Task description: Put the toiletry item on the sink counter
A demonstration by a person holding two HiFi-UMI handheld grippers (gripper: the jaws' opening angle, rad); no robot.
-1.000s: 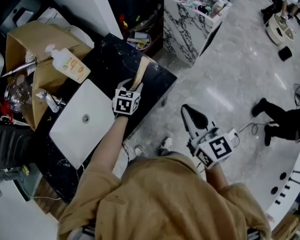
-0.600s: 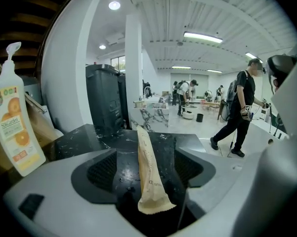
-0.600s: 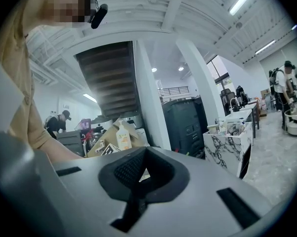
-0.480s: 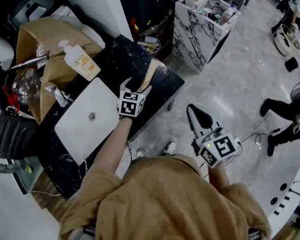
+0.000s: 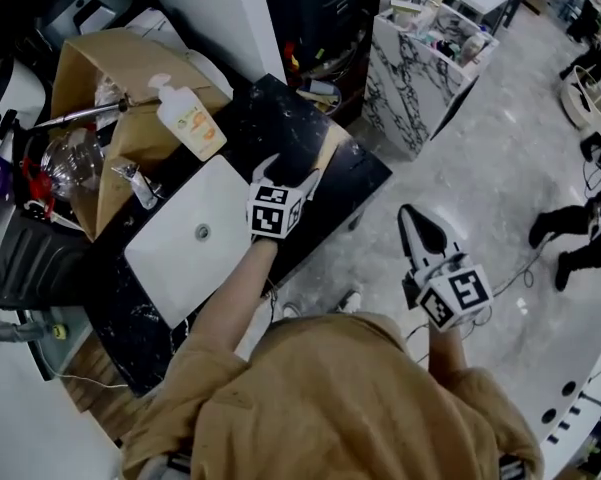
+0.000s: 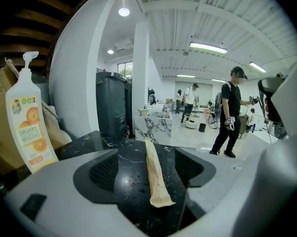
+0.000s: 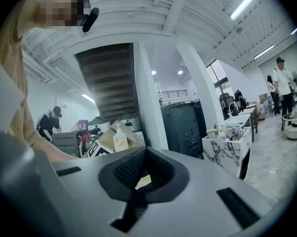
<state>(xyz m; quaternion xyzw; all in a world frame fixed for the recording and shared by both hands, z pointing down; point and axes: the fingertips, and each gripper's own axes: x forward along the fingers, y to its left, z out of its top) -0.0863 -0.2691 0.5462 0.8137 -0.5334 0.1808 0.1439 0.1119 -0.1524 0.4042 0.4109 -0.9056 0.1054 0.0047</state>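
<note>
Over the counter (image 5: 248,120) and tan packet (image 6: 154,172), the left gripper (image 5: 292,168) tilts down, jaws just opened, empty.

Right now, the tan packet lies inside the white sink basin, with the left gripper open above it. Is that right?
Not quite. The tan packet lies on the black counter, apart from the white sink basin, not inside it; the head view shows this. The left gripper, whose jaws have just been opening, is open above it, pads clear of it.
</note>
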